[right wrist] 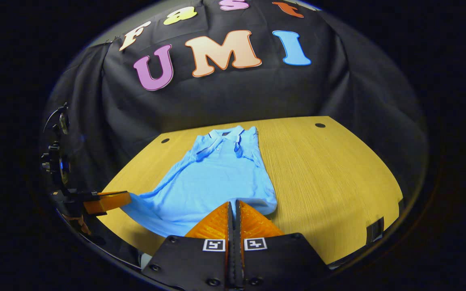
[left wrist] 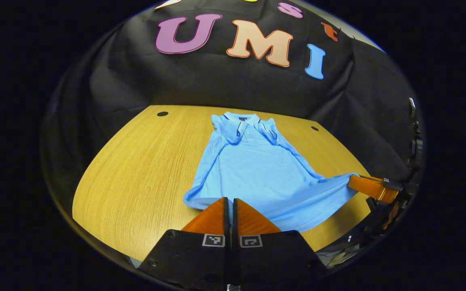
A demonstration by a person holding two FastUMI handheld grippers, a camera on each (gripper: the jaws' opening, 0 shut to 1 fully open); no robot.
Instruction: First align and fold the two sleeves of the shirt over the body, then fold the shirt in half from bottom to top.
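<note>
A light blue polo shirt lies flat on the wooden table, collar at the far end and both sleeves folded in over the body. My left gripper is shut on the bottom hem near one corner. My right gripper is shut on the hem near the other corner. Each gripper also appears from the side in the other view, the right gripper and the left gripper, with the hem pulled slightly up and taut toward it.
The black cloth wall hangs close behind the table's far edge. Small dark holes sit near the table's far corners. Bare wood lies on both sides of the shirt. Dark equipment stands at the booth's side.
</note>
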